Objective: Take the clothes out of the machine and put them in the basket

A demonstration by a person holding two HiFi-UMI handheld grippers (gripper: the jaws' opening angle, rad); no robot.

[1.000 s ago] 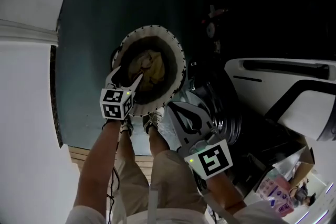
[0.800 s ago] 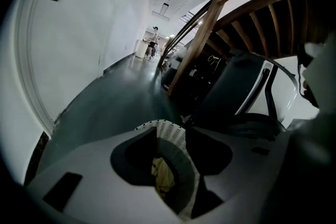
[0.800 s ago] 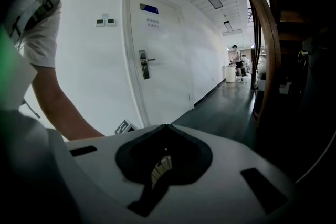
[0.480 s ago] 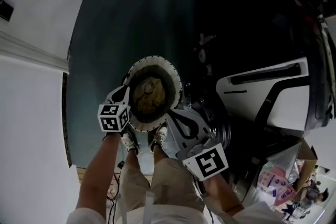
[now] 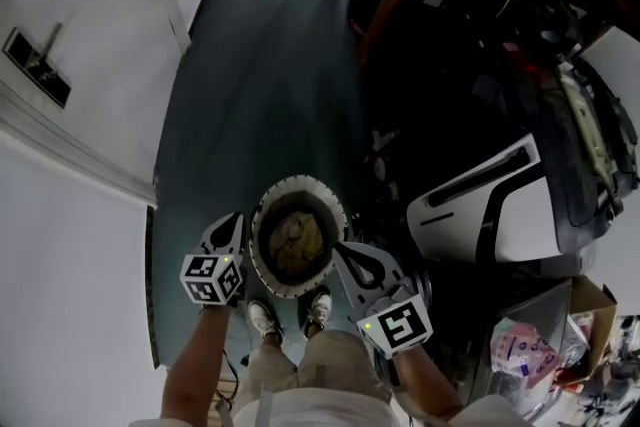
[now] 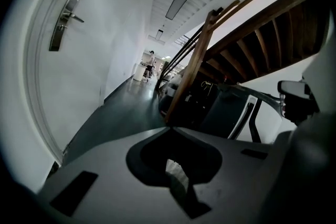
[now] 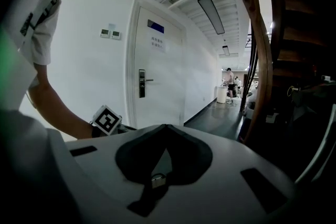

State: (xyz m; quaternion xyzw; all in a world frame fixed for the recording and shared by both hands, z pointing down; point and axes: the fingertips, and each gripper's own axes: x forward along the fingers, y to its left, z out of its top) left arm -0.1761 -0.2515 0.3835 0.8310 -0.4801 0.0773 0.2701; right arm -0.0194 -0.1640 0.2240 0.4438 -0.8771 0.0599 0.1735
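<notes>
Now the left claw (image 5: 230,225) hangs clenched left of the basket (image 5: 262,265). The right claw (image 5: 345,250), also clenched, hangs right.

Basket (image 5: 298,183): white rim with little dark marks all round.
Clothes (image 5: 297,240): pale yellow and tan.
Floor (image 5: 260,95): dark blue-green.
Your left gripper (image 5: 237,217): light grey, and its cube (image 5: 210,280) has black and white squares (your right gripper (image 5: 340,247) looks the same).
Your shoes (image 5: 263,318): white.
Your shorts (image 5: 330,365): tan.
Door (image 7: 157,86): white, with a small blue sign (image 7: 155,26).
</notes>
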